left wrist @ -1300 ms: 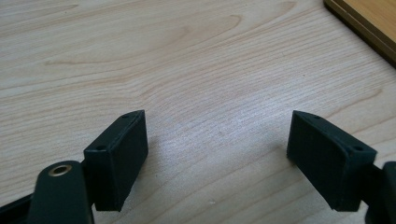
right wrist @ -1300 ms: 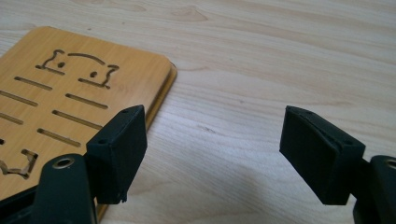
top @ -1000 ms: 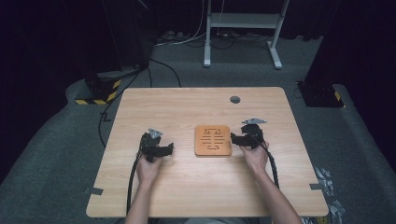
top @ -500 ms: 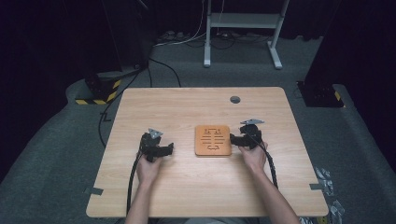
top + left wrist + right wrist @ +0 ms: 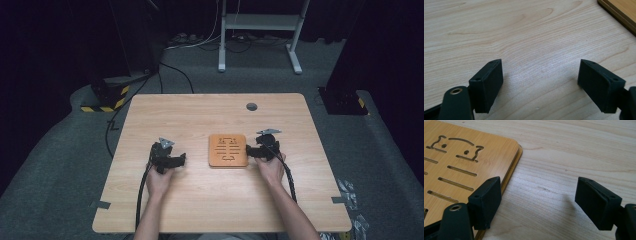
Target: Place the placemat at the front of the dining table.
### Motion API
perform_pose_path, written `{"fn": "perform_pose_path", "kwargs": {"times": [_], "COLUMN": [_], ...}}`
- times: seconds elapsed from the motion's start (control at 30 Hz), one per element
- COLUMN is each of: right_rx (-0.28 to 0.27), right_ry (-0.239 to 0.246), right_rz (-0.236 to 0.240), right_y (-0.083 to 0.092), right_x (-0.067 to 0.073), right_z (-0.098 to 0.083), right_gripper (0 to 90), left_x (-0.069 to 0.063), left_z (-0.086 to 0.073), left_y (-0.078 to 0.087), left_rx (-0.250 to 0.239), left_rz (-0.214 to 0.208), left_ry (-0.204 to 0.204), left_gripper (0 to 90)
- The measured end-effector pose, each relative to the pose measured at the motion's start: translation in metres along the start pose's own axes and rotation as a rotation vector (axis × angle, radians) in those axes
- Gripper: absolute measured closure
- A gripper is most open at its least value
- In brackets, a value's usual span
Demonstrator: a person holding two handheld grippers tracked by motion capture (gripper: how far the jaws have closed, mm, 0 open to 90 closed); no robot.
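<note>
Pale wooden counter [image 5: 200, 120] carried a slotted bamboo board [image 5: 228, 150] at its middle, where the right tool [image 5: 251, 151], jaws wide and empty, straddled its edge, likely needing closure next, while the left tool [image 5: 181, 161] gaped idle.

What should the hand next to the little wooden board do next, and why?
Probably slide the right gripper a little further toward the wooden board, so the board's edge sits between its jaws. They stand open with only bare table between them, and one jaw already overlaps the board's near edge, so nothing is gripped yet.
</note>
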State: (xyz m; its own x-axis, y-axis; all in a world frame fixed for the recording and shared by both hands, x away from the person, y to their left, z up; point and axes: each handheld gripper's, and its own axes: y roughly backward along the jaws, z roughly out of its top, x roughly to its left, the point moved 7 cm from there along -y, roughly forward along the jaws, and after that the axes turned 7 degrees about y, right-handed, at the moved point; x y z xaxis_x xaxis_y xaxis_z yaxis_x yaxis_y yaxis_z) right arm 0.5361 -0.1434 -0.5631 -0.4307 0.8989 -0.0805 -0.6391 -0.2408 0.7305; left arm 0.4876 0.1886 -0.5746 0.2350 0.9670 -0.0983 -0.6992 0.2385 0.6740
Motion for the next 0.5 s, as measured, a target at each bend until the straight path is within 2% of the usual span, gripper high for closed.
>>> {"fn": "perform_pose_path", "kwargs": {"times": [0.5], "right_rx": [-0.013], "right_ry": [-0.006], "right_rz": [0.014], "right_y": [0.0015], "right_x": [0.0025], "right_z": [0.0006], "right_gripper": [21.4], "left_x": [0.0], "left_z": [0.0001], "left_y": [0.0], "left_rx": [-0.001], "left_rz": [0.0], "left_ry": [-0.001], "left_gripper": [20.4]}}
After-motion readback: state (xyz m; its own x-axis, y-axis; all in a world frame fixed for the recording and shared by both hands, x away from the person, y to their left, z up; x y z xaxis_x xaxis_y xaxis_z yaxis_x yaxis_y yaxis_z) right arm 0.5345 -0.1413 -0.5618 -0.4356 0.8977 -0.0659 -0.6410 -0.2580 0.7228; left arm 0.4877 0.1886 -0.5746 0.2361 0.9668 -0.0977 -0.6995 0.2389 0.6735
